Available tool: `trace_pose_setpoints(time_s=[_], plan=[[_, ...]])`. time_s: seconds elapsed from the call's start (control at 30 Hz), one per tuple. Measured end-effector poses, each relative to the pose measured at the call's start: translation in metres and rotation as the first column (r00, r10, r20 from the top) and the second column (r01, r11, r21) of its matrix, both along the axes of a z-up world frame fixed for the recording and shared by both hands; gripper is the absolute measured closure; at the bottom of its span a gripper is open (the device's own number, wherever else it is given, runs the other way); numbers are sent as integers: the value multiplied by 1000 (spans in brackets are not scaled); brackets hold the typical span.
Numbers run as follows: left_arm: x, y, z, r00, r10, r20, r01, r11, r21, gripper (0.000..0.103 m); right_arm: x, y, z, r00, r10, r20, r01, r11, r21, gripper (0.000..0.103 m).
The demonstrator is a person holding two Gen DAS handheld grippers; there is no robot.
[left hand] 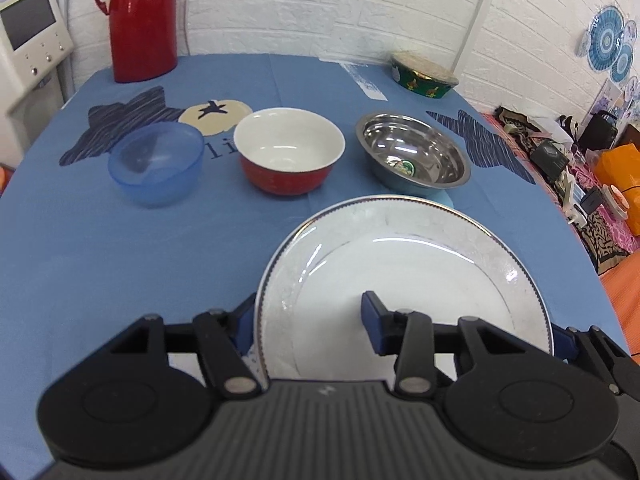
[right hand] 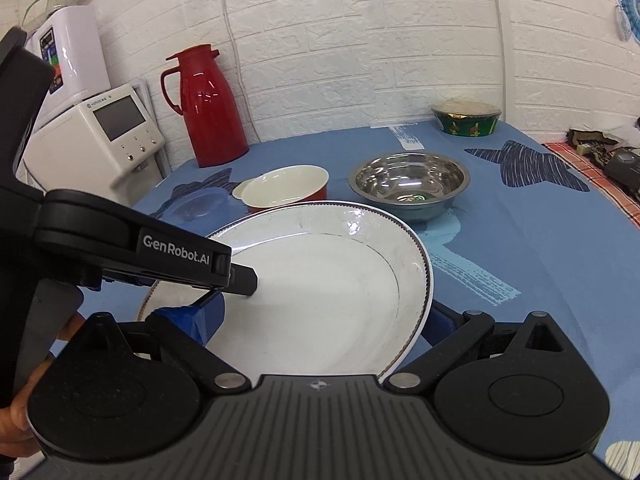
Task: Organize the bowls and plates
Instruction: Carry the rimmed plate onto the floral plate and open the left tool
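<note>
A white plate point(left hand: 420, 272) point(right hand: 320, 264) with a dark beaded rim hangs tilted above the blue tablecloth point(left hand: 120, 260). My left gripper point(left hand: 310, 322) point(right hand: 236, 286) is shut on its left rim, one finger on top and one beneath. My right gripper point(right hand: 320, 316) is open and straddles the plate's right rim, with one pad over the plate and the other outside it. Beyond stand a translucent blue bowl point(left hand: 156, 164) point(right hand: 200, 204), a red bowl with a white inside point(left hand: 288, 148) point(right hand: 288, 188) and a steel bowl point(left hand: 412, 156) point(right hand: 408, 184), side by side in a row.
A red thermos jug point(left hand: 140, 20) point(right hand: 208, 108) stands at the back left and a green patterned bowl point(left hand: 424, 74) point(right hand: 468, 118) at the back right. A white machine with a screen point(right hand: 120, 132) sits off the table's left edge. Clutter point(left hand: 580, 160) lies beyond the right edge.
</note>
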State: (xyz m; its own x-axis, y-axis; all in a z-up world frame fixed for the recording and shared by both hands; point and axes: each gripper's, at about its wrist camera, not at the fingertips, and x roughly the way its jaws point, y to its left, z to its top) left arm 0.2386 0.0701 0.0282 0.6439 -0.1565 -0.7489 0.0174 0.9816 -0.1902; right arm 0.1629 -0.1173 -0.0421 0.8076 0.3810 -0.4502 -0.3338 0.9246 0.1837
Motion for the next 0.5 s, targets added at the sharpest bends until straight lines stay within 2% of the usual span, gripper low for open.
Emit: trace_pose_setpoints(time_s=[0.2,0.5], plan=[[-49,24,5,998,64,26,-63,998,-17,62,-39,19,2,998,51,23,-51,999,9,15],[-136,69,-5,983,178,41,-178,984,5,62,-93,60,-11,984,179,-10,-178,984,16,15]])
